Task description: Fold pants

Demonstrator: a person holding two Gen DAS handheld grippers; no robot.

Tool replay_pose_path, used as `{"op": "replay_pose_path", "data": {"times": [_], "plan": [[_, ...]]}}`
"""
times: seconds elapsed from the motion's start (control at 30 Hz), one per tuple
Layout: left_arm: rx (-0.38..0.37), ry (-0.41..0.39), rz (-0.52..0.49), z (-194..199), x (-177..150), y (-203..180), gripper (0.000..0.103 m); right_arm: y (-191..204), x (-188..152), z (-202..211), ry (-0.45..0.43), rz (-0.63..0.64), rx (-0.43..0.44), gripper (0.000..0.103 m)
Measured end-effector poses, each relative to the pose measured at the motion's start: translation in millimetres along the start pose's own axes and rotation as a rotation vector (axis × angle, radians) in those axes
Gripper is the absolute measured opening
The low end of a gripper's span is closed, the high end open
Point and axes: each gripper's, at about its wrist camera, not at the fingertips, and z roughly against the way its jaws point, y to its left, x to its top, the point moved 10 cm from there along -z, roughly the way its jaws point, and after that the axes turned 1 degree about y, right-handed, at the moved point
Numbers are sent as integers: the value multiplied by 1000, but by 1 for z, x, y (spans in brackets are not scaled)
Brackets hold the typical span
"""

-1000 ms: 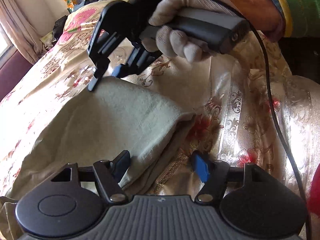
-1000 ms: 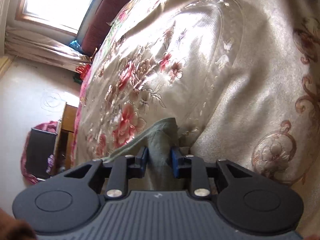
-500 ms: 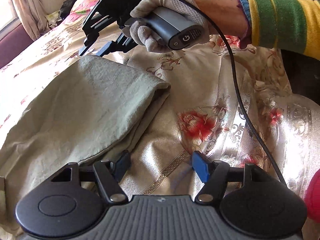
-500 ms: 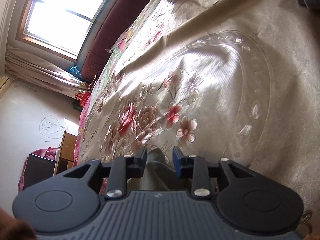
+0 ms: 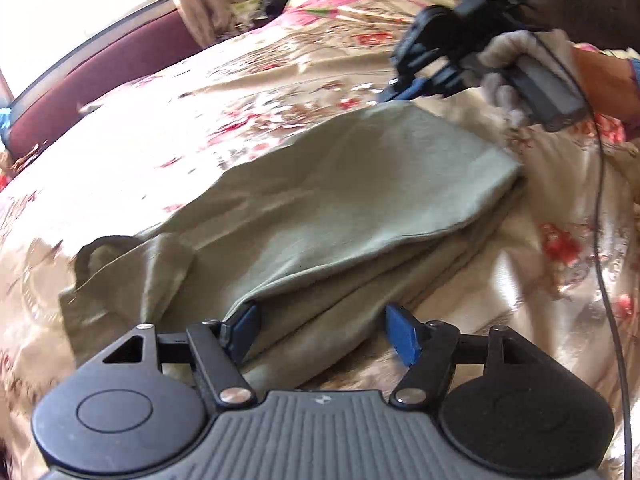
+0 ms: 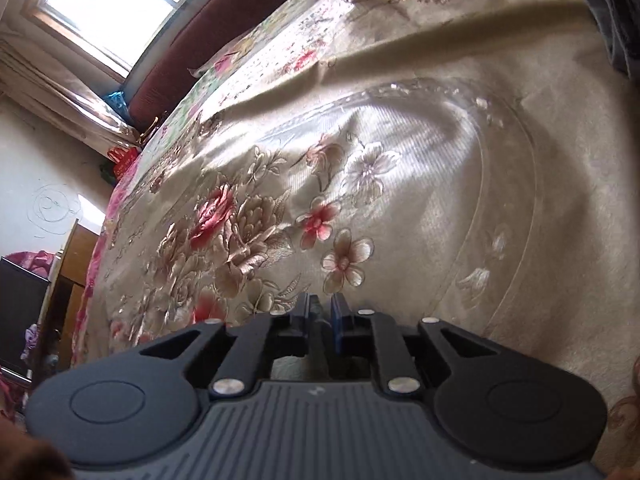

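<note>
The olive-green pants (image 5: 320,208) lie folded in layers on the floral bedspread (image 5: 168,128). My left gripper (image 5: 324,330) is open, low at the near edge of the pants, its left finger tucked under the top layer. My right gripper (image 5: 404,90), seen from the left wrist view, hovers just past the far corner of the pants, held by a gloved hand. In the right wrist view its fingers (image 6: 322,316) are nearly closed with nothing visibly between them, over bare bedspread (image 6: 400,200).
A dark red headboard (image 5: 92,88) and a bright window run along the far left of the bed. A black cable (image 5: 604,240) hangs from the right gripper across the bed's right side. A wooden cabinet (image 6: 68,276) stands beside the bed.
My right gripper let go of the pants corner, closed its fingers and lifted away beyond the pants. My left gripper moved back in to the near edge of the pants.
</note>
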Motion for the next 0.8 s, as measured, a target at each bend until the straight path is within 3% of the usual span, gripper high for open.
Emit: {"op": "replay_pose_path", "data": {"times": [0.07,0.13,0.2,0.27,0.33,0.5,0.57,0.7,0.8], "plan": [[22,2,87,3,-9,24,81,26,1,17,-51,115,-47,18],[49,0,166,7,-20,44,82,72,-13,28,-44,246,3,25],[78,-6,226,10,-33,59,82,121,-44,23,37,319,112,37],[87,-13,268,13,-44,67,82,172,-91,3,176,360,241,39],[73,-27,294,18,-54,71,82,205,-132,-19,276,394,296,37],[104,-71,260,34,-68,69,82,278,-198,-44,395,428,421,39],[96,-78,275,37,-73,71,82,305,-213,-35,390,526,468,38],[85,-91,357,41,-81,88,82,317,-223,-21,315,739,412,44],[75,-127,417,46,-81,102,82,305,-218,-22,292,785,346,44]]}}
